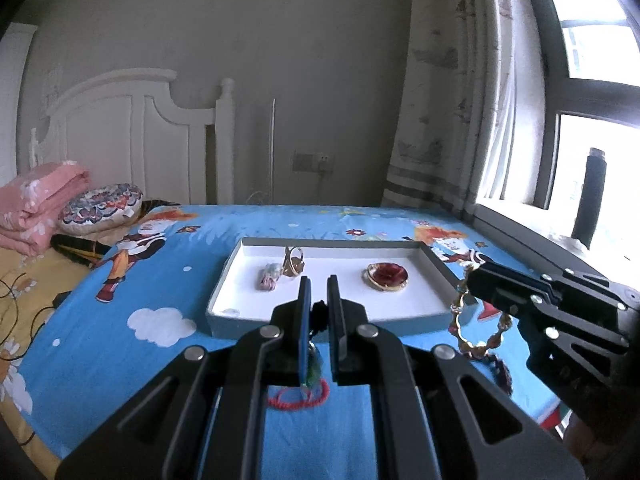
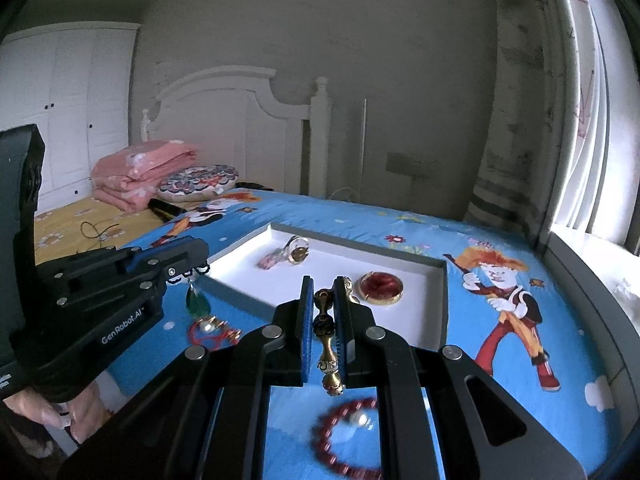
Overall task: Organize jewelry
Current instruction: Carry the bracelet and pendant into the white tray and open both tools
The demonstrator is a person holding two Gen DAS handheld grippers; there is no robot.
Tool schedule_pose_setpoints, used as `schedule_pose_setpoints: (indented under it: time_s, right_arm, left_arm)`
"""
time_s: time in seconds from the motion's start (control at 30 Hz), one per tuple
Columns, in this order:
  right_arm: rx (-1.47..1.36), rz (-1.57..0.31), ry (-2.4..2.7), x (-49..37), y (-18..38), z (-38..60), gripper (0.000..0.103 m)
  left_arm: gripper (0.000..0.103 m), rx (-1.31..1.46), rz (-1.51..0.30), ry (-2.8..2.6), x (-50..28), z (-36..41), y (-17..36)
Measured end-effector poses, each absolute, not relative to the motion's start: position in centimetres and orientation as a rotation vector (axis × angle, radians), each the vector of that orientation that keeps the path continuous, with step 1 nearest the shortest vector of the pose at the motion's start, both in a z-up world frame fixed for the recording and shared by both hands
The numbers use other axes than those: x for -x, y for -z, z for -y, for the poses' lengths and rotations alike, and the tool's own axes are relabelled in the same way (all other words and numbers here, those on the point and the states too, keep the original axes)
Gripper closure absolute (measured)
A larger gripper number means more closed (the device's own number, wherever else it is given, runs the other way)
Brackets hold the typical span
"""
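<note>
A white tray [image 1: 434,268] with a grey rim [image 2: 440,300] lies on the blue cartoon bedsheet. Inside it are a red round brooch [image 1: 388,276] [image 2: 380,286], a gold ring piece [image 1: 294,262] [image 2: 298,250] and a small pink ornament [image 1: 270,276] [image 2: 270,261]. My left gripper [image 1: 319,292] [image 2: 200,266] is shut on the black cord of a green teardrop pendant [image 1: 314,364] [image 2: 197,300], which hangs before the tray's near left corner. My right gripper [image 2: 323,292] [image 1: 474,280] is shut on a gold bracelet [image 2: 326,320] [image 1: 472,328] just off the tray's near edge.
A red cord bracelet [image 1: 298,398] [image 2: 212,330] and a dark red bead bracelet [image 2: 344,440] with a pearl lie on the sheet in front of the tray. Folded pink blankets [image 2: 136,176] and a pillow [image 2: 196,182] sit near the headboard. The window sill [image 1: 520,232] runs along the right.
</note>
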State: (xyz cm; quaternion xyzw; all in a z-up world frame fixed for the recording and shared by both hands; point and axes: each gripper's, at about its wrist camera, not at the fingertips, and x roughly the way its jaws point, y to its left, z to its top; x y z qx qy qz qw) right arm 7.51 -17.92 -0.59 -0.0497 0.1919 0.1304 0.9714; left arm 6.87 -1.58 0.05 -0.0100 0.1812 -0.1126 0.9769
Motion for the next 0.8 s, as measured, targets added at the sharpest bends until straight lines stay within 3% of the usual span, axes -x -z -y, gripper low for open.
schedule_pose_setpoints:
  time_s: [0.43, 0.8]
  right_arm:
    - [0.056, -0.5, -0.265, -17.1, 0.2, 17.5, 0.092]
    - [0.07, -0.619, -0.226, -23.1, 1.9, 16.6, 0.091]
  left_arm:
    - [0.095, 0.04, -0.461, 0.255, -17.6, 2.5, -1.8]
    - [0.095, 0.017, -0.571, 0.194, -24.0, 3.1, -0.1]
